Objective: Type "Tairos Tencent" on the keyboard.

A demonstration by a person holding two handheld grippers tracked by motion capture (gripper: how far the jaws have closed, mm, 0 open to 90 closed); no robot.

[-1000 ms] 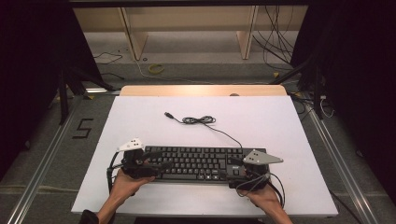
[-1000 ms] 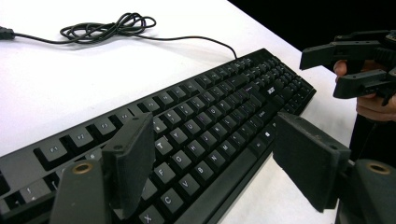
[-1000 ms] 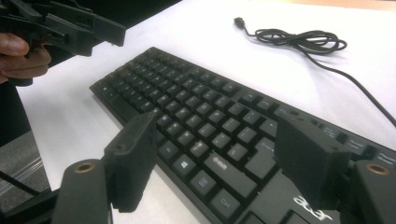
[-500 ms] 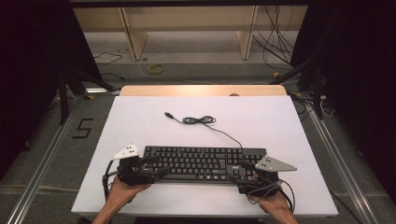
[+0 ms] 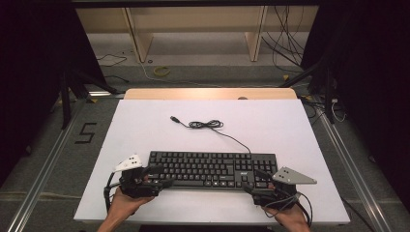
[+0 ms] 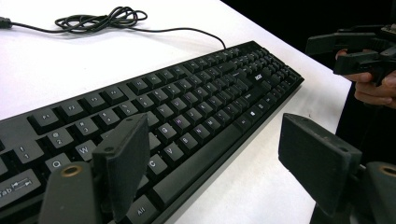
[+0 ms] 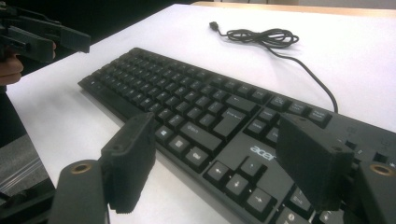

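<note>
A black keyboard (image 5: 212, 169) lies along the near part of the white table (image 5: 290, 130). Its cable runs back to a loose coil (image 5: 205, 124) with a free plug. My left gripper (image 5: 160, 177) sits at the keyboard's left front corner, and its jaws have just been opening. In the left gripper view it (image 6: 215, 140) is open: one pad hangs over the keys (image 6: 187, 107) and the other over bare table, with neither pressing on anything. My right gripper (image 5: 255, 182) is at the right front corner. It (image 7: 217, 140) is open too, its pads above the keyboard (image 7: 205, 107).
A wooden strip (image 5: 208, 93) borders the table's far edge, with shelving legs and loose cables on the floor beyond. Metal rails run along both sides, and a "5" (image 5: 86, 133) is marked on the floor at the left. The table behind the keyboard is bare apart from the cable.
Both hands have drawn back toward the near edge and slightly outward, off the ends of the keyboard. The keyboard has not moved.
</note>
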